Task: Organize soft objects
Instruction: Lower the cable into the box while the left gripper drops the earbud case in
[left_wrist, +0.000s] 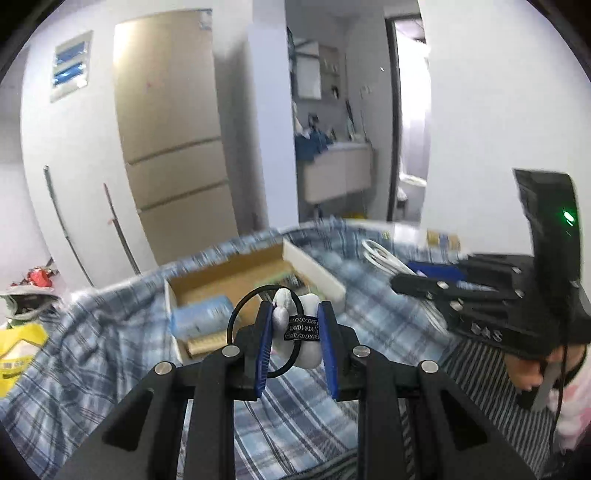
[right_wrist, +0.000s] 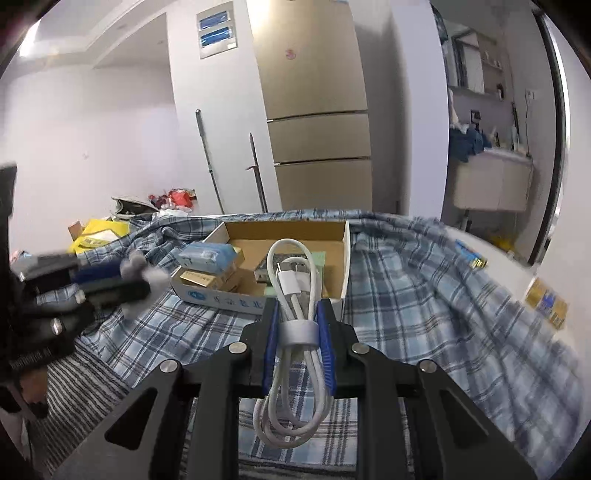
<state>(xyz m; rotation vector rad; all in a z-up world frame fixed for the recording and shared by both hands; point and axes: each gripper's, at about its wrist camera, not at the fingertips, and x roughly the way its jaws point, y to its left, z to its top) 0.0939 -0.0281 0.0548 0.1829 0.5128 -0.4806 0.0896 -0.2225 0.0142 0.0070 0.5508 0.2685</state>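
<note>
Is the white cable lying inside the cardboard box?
No, the white cable is pinched between the right gripper fingers, up in front of the cardboard box.

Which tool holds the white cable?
The right tool, shut on the coiled white cable; the left tool grips a grey hair tie instead.

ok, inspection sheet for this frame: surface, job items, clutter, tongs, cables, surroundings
surface: blue plaid cloth, rumpled.
job's things: white fabric hair tie with black loop; open cardboard box holding small boxes and a blue pack.
clutter: yellow bag, small packets on the right edge.
tongs: left tongs shut on the hair tie; right tongs shut on the cable bundle.
cables: coiled white USB cable, strapped.
surroundings: beige fridge, white walls, doorway to a washbasin.
</note>
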